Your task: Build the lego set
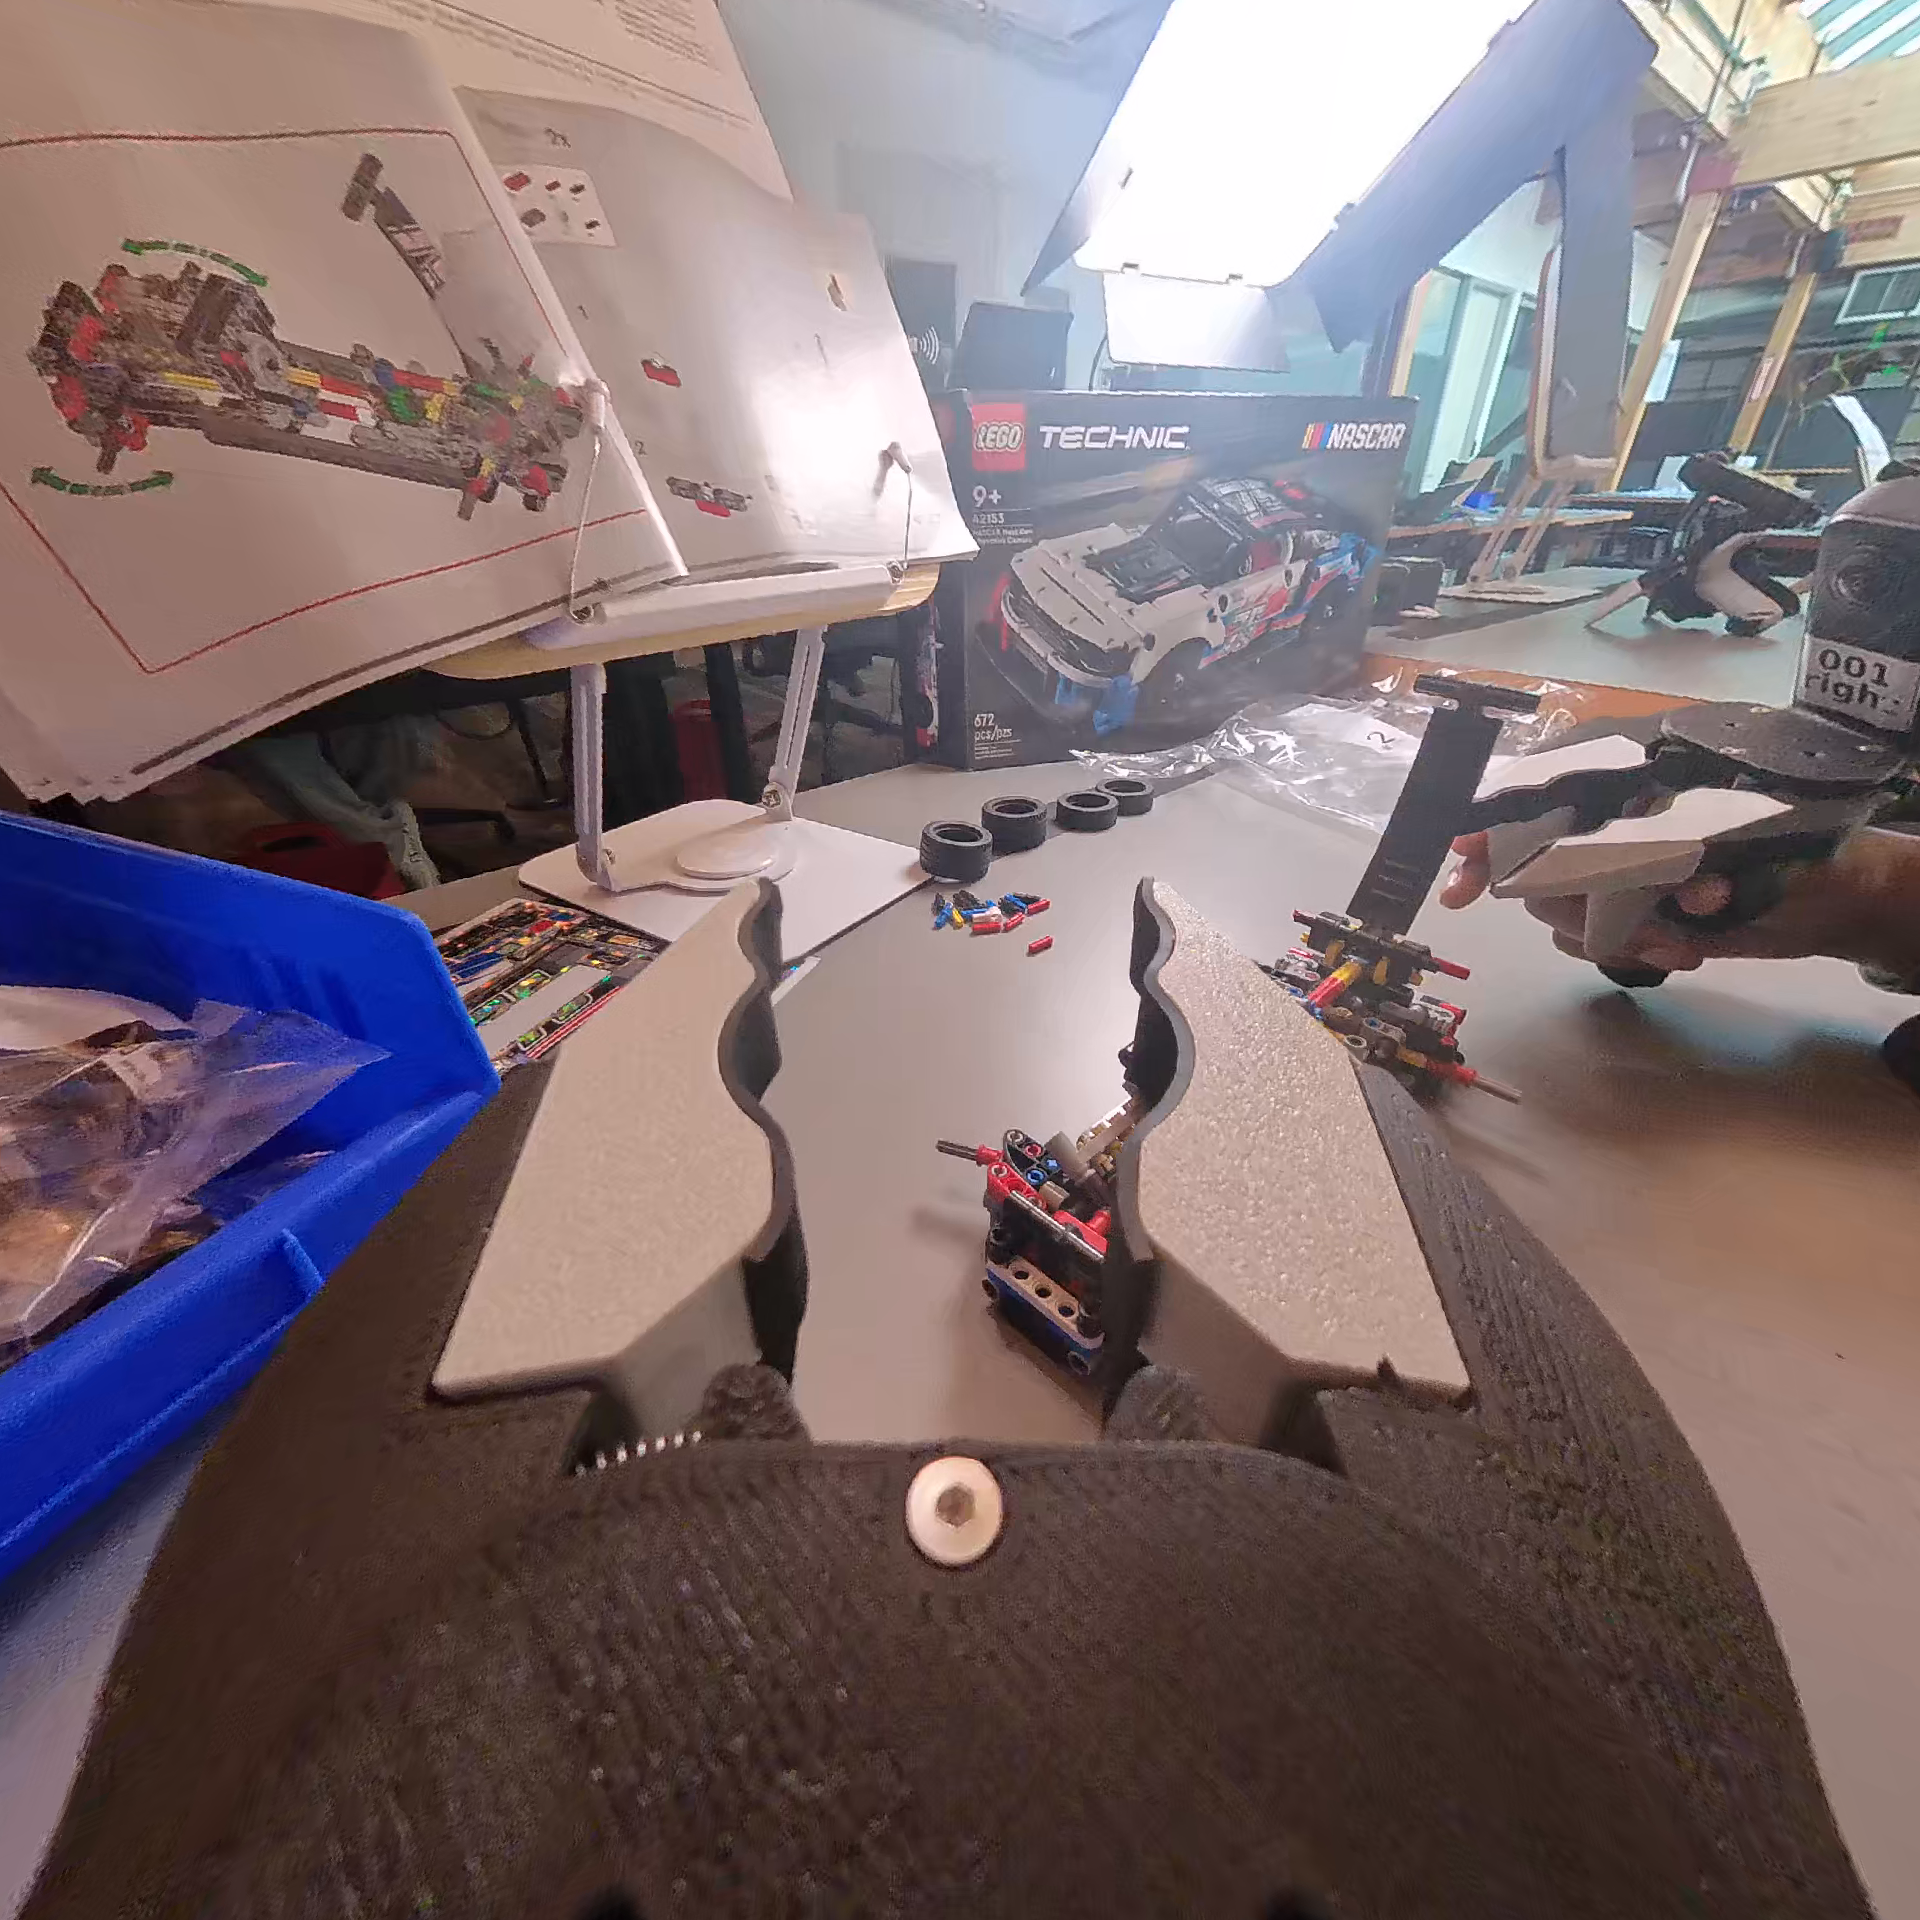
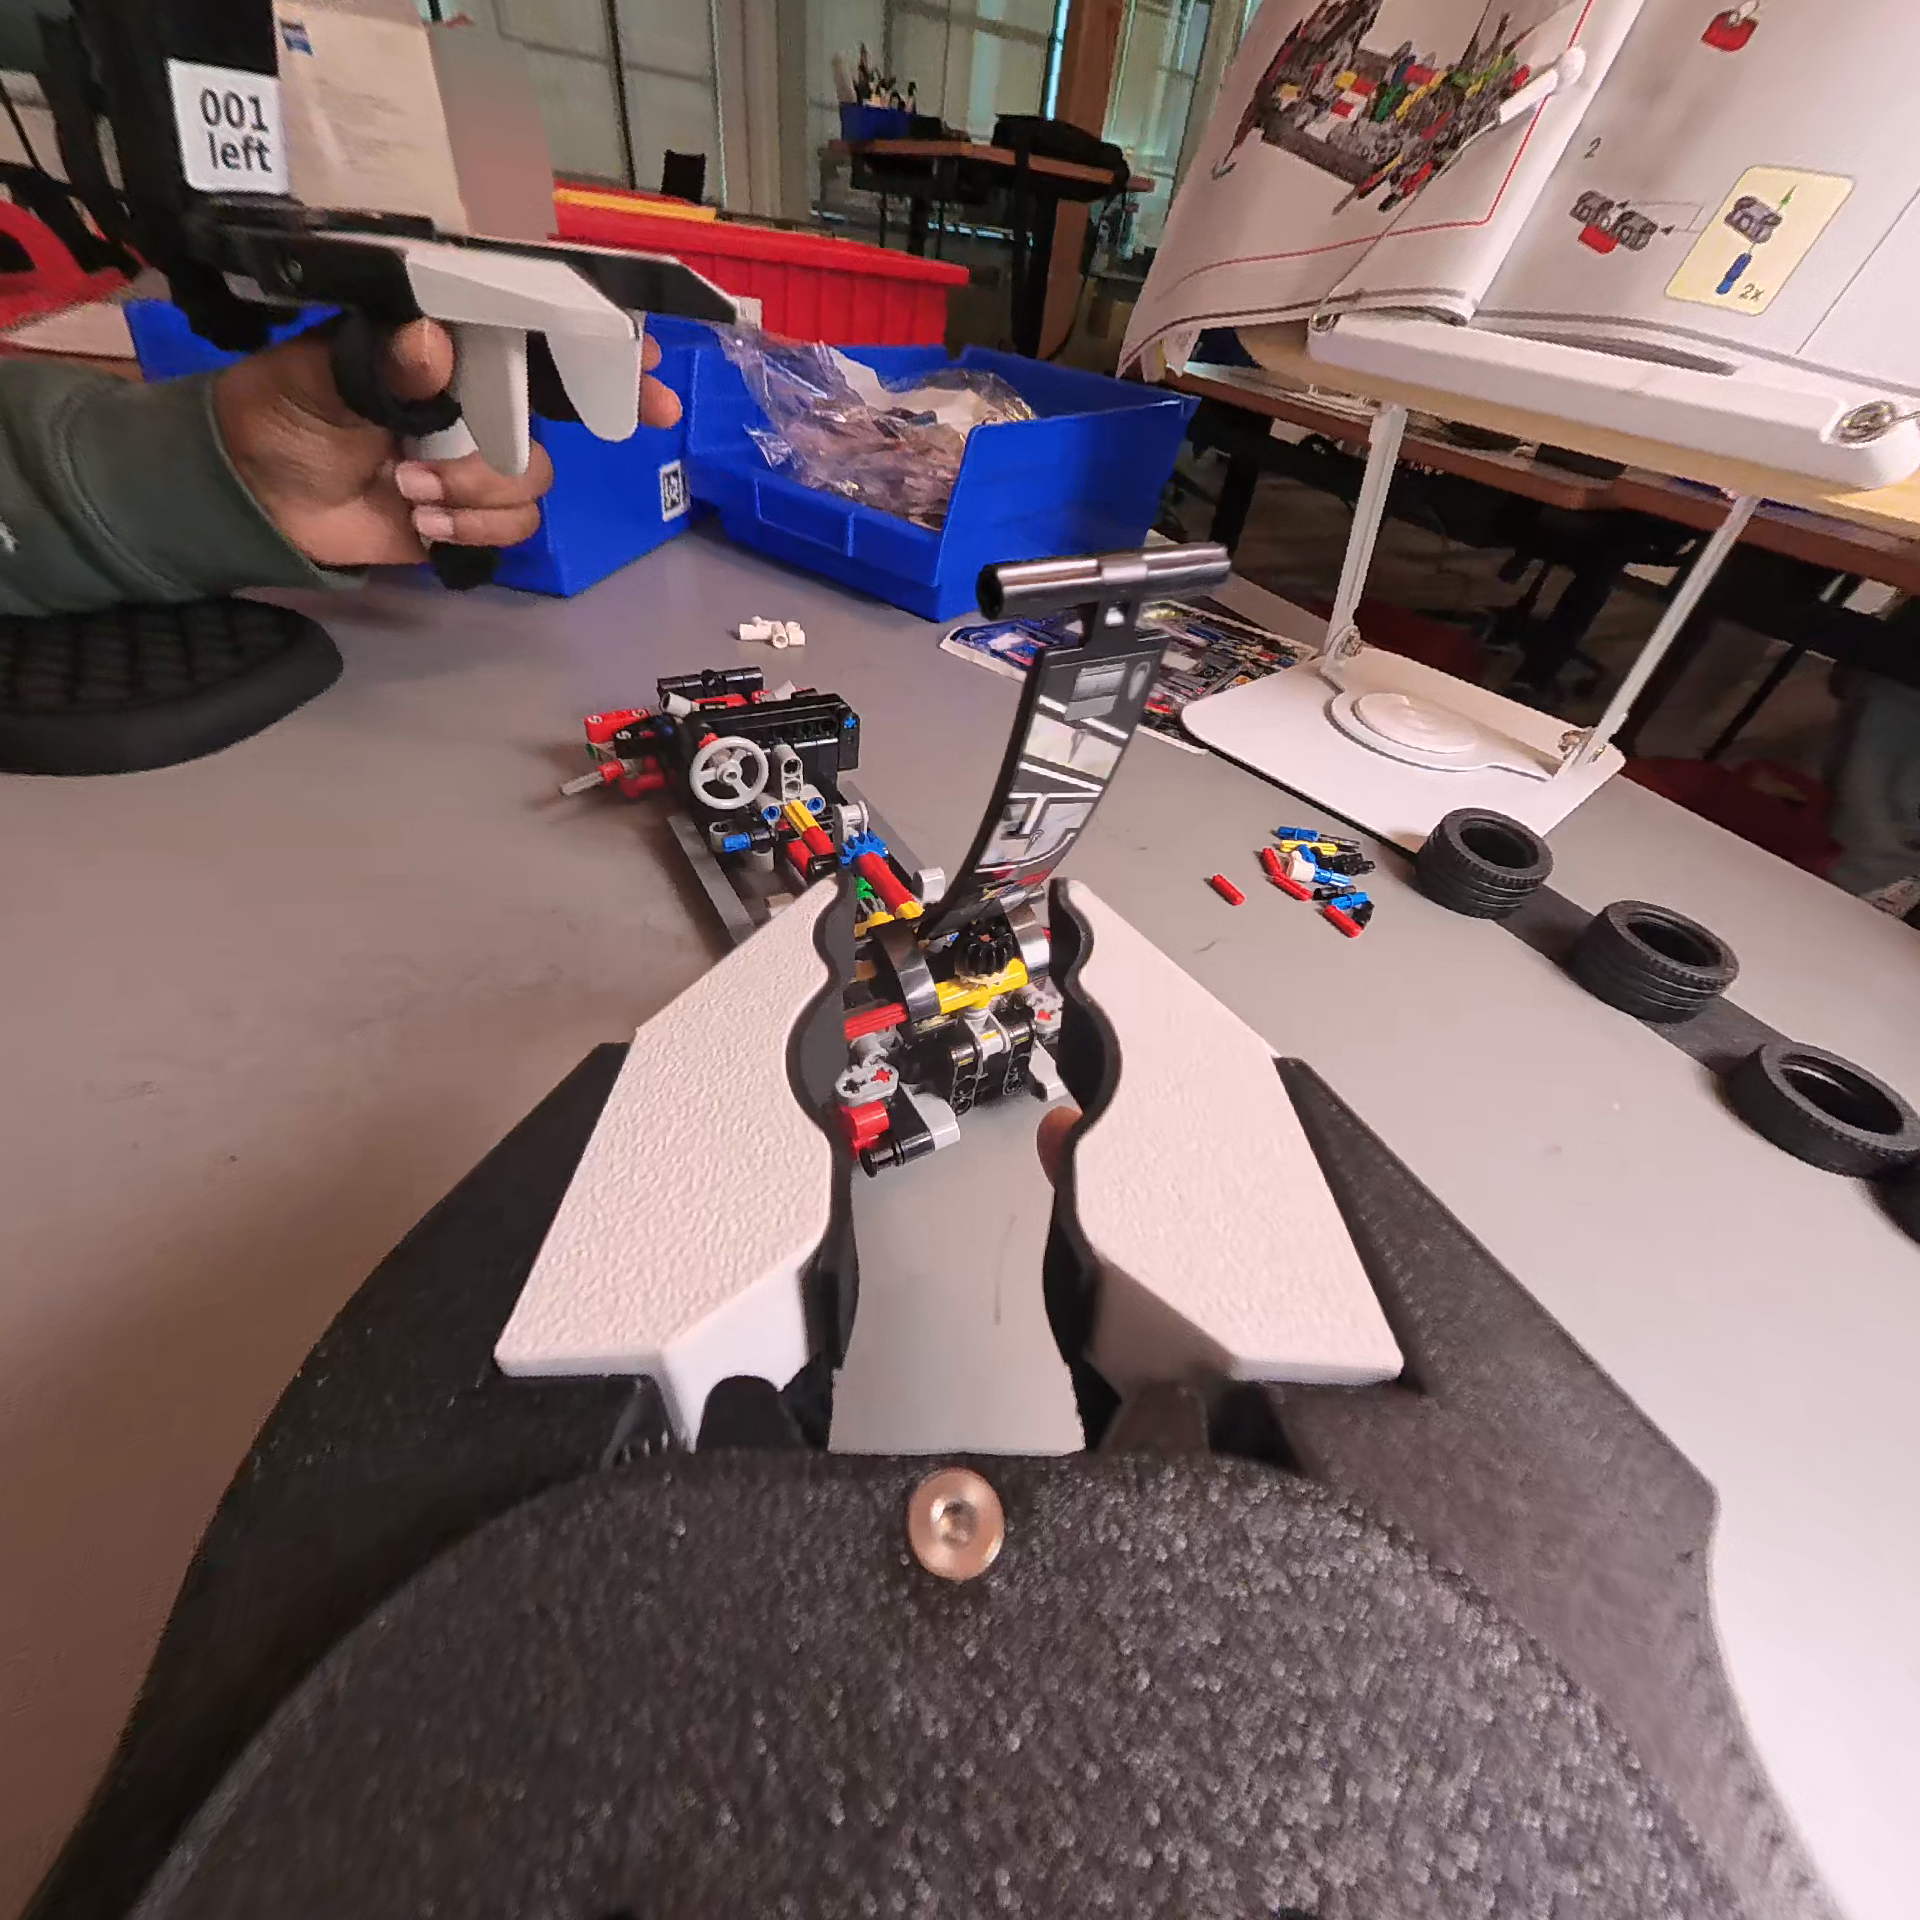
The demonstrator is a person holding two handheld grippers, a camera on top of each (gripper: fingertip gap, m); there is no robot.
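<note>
Here, one long multicoloured lego chassis point(image 2: 769, 790), four black rubber tyres point(image 1: 1034, 821), two blue plastic bins point(image 2: 935, 488). Left gripper point(image 1: 956, 1039) jaws gape empty; right gripper point(image 2: 940, 1029) jaws flank chassis end, grip unclear. Grey matte table point(image 2: 312, 935), cluttered workshop.

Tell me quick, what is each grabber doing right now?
Left gripper: open, holding nothing.
Right gripper: open around the end of the lego car frame, not squeezing it.

Grey table point(image 1: 1662, 1299), bright window point(image 1: 1278, 135), wooden beams point(image 1: 1829, 114) behind.
</note>
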